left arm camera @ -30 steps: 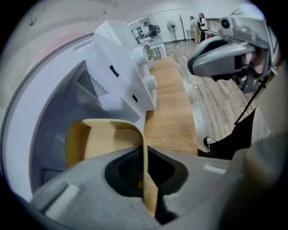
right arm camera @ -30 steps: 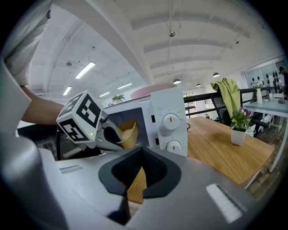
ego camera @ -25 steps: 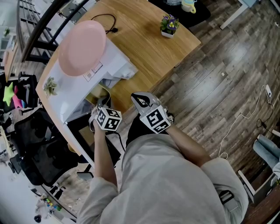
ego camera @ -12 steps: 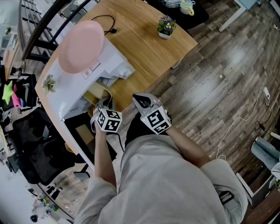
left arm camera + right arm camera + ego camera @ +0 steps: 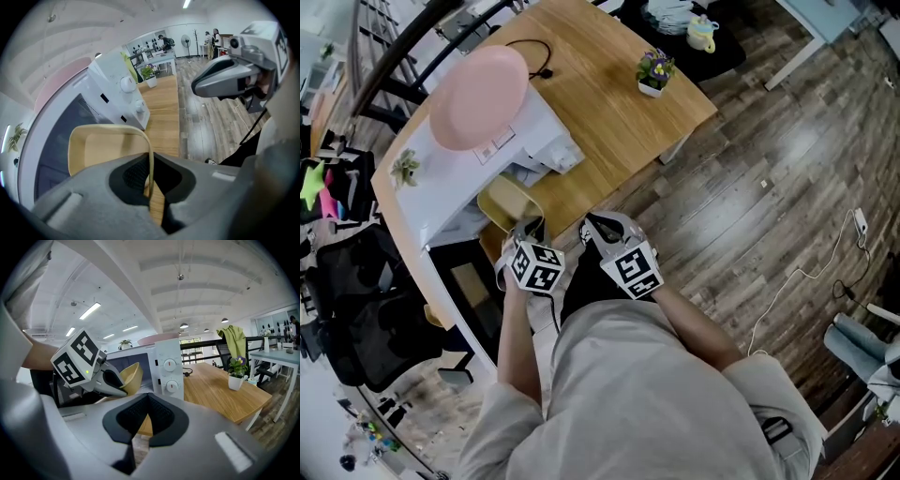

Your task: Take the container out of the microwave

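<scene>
The yellow container (image 5: 506,203) hangs at the mouth of the white microwave (image 5: 546,141), just above the table's near edge. My left gripper (image 5: 528,228) is shut on its near rim. In the left gripper view the thin rim (image 5: 149,159) runs pinched between the jaws, and the container's tray-like inside (image 5: 101,149) faces me. My right gripper (image 5: 592,225) hovers just to the right of it, shut and empty. The right gripper view shows the left gripper (image 5: 108,380) carrying the container (image 5: 131,376) in front of the microwave's two dials (image 5: 169,374).
A pink plate (image 5: 478,98) lies on top of the microwave, whose dark door (image 5: 473,289) stands swung open at the lower left. A small potted plant (image 5: 653,71) sits on the wooden table (image 5: 600,112). A black chair (image 5: 356,309) stands to the left.
My left gripper has drawn the container further out of the microwave, towards the person. The right gripper has drifted back alongside it, still shut.
</scene>
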